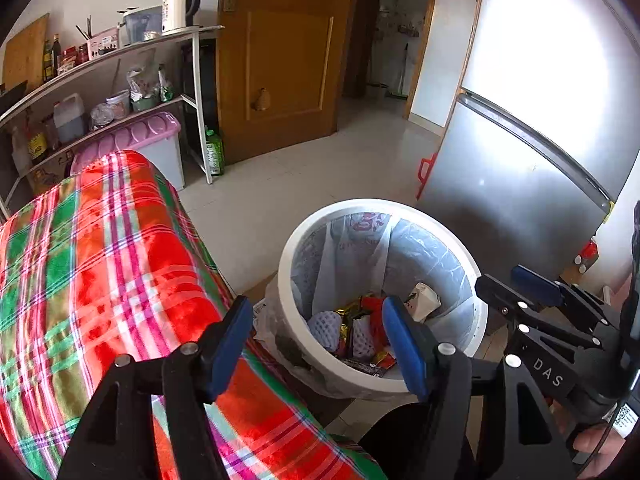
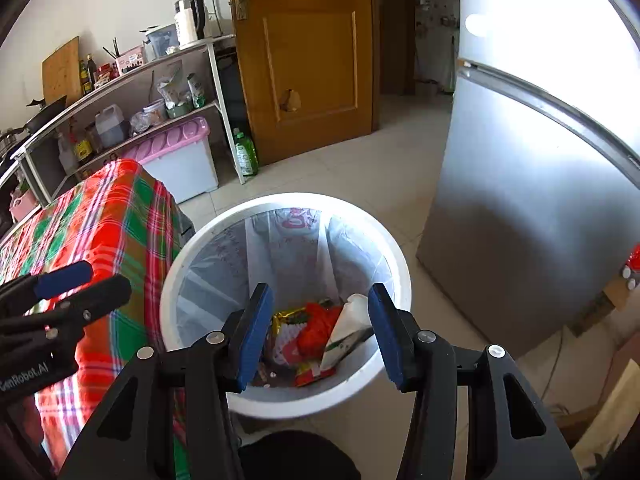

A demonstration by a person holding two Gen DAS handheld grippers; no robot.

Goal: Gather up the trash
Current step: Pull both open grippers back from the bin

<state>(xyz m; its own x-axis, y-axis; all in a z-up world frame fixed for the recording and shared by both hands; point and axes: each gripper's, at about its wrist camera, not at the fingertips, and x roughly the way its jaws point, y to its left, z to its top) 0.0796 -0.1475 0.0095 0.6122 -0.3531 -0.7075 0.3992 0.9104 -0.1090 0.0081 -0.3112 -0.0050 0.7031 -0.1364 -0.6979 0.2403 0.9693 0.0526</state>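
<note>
Trash (image 2: 316, 332) lies in the bottom of the white bin (image 2: 400, 276), below the right claw (image 2: 320, 332), which is spread wide and holds nothing. Only the left view shows the left claw (image 1: 320, 340), also released, straddling the plaid cloth (image 1: 100, 260) and bin rim.

Bright daylight; glare blows out fridge (image 1: 532, 60) (upper right); fisheye edges warped.

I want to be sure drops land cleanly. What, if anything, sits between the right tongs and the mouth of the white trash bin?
Nothing visible does. The right tongs are open and empty above the white trash bin, whose lined mouth is uncovered, with wrappers lying at the bottom. The plaid-covered table stands beside the bin, not over it.
</note>
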